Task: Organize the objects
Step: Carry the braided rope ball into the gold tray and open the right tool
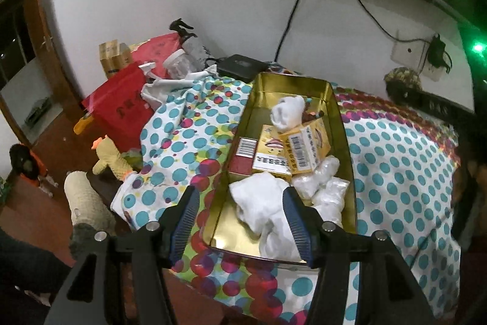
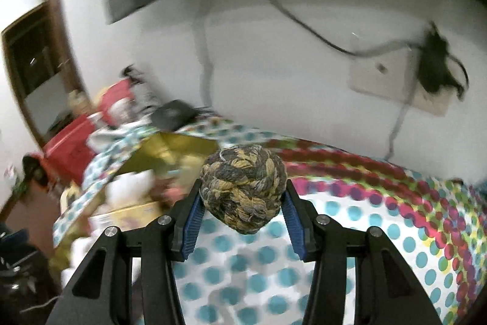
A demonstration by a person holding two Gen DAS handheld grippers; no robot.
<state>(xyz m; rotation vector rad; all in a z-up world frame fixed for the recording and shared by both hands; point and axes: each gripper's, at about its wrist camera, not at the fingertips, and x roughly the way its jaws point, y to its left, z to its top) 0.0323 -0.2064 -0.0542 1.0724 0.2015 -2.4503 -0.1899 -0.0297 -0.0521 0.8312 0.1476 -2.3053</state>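
A gold tin tray (image 1: 342, 124) lies on the dotted cloth (image 1: 404, 166). It holds yellow boxes (image 1: 307, 151), a red box (image 1: 243, 157), white cloths (image 1: 261, 203) and plastic bags (image 1: 328, 188). My left gripper (image 1: 240, 207) is open at the tray's near end, one finger outside the left wall, the other over the white cloth. My right gripper (image 2: 243, 203) is shut on a knotted grey-and-yellow rope ball (image 2: 243, 185), held above the dotted cloth (image 2: 350, 203) to the right of the tray (image 2: 170, 148). The left wrist view shows that ball (image 1: 401, 78) at the far right.
Left of the tray are a red bag (image 1: 121, 108), a spray bottle (image 1: 188, 41), a clear jar (image 1: 178, 63), a yellow duck toy (image 1: 109, 157) and a cream roll (image 1: 86, 203). A black box (image 1: 240, 66) sits behind the tray. Cables and a wall socket (image 1: 411, 54) hang at the back.
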